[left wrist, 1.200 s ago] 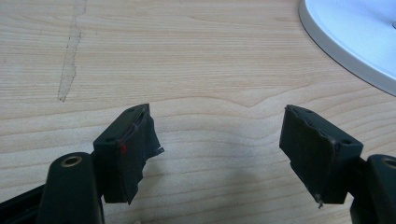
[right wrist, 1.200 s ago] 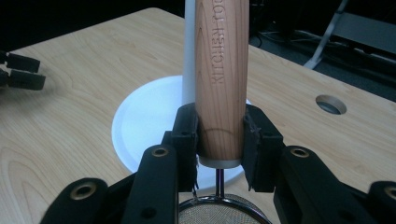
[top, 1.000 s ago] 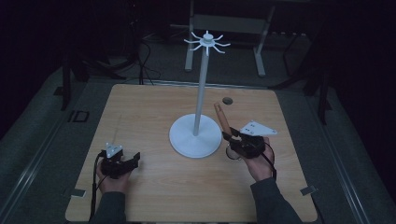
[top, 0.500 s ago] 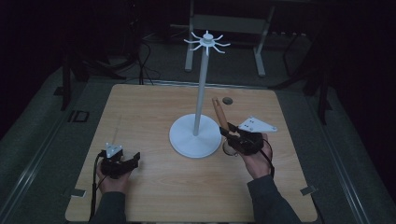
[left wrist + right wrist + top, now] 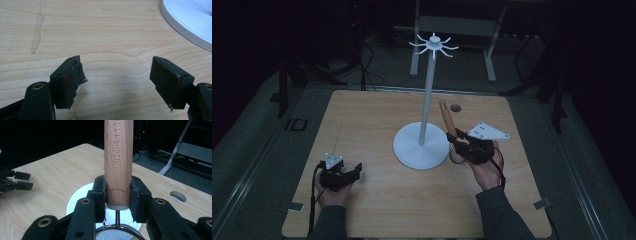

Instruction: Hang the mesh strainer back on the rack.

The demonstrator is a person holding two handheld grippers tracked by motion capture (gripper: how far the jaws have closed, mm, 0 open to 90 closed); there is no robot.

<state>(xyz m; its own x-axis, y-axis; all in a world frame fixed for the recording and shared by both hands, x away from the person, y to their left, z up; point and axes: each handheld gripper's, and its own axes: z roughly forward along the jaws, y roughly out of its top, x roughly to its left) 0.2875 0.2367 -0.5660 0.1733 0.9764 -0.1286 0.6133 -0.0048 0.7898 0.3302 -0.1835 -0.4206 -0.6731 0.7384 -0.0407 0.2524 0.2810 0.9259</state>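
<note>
Light wood counter [image 5: 377, 120], round hole [image 5: 455, 107] toward 1 o'clock. White stand base [image 5: 420, 145] resting just right of centre, pale scuff streak [image 5: 37, 30] at 9 o'clock.

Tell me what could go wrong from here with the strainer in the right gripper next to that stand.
1. The right gripper clamps only the bottom end of the strainer's wooden handle, just above the mesh bowl; the long handle could pivot or slip between the pads.
2. The handle stands close beside the white stand's pole; a careless lift might knock it.
3. The left gripper is open and apart near the table's front edge, so nothing steadies the stand's base.
</note>
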